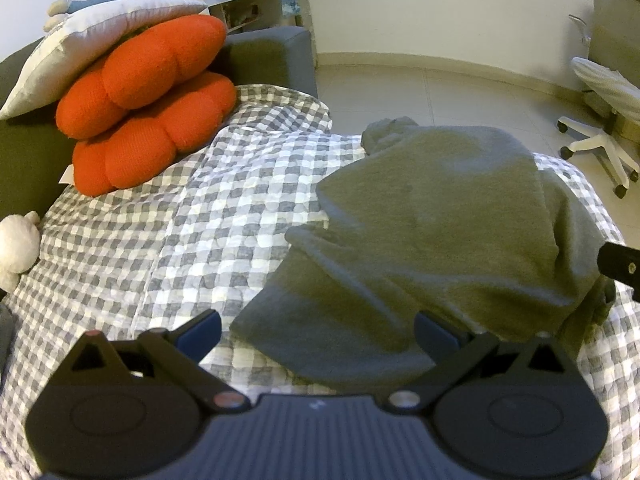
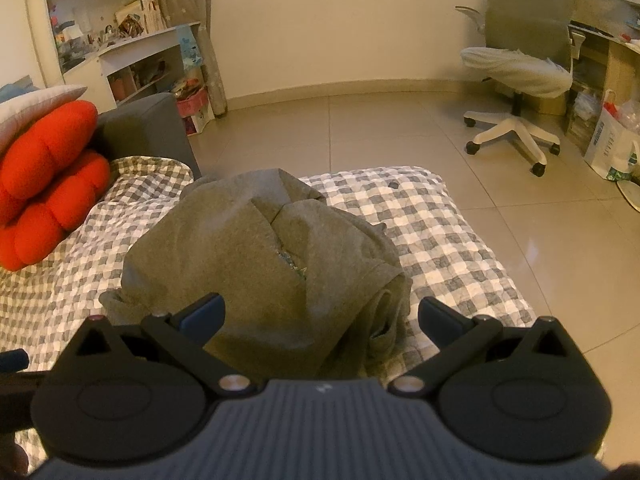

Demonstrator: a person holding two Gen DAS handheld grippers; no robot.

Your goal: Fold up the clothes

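Observation:
A grey garment (image 1: 440, 232) lies bunched in a loose fold on the checkered quilt (image 1: 160, 240). My left gripper (image 1: 318, 332) is open just above the garment's near hem, nothing between its fingers. In the right wrist view the same grey garment (image 2: 248, 264) shows a folded flap and a rolled edge on its right side. My right gripper (image 2: 320, 316) stands open over its near part, holding nothing. A black tip of the right gripper (image 1: 620, 266) shows at the right edge of the left wrist view.
Two orange cushions (image 1: 148, 116) and a pale pillow (image 1: 88, 44) are stacked on the dark sofa (image 1: 264, 56) at the left. A white plush toy (image 1: 16, 246) sits at the quilt's left edge. An office chair (image 2: 520, 80) stands on the tiled floor (image 2: 380, 132); shelves (image 2: 132, 60) and bags (image 2: 612, 148) line the walls.

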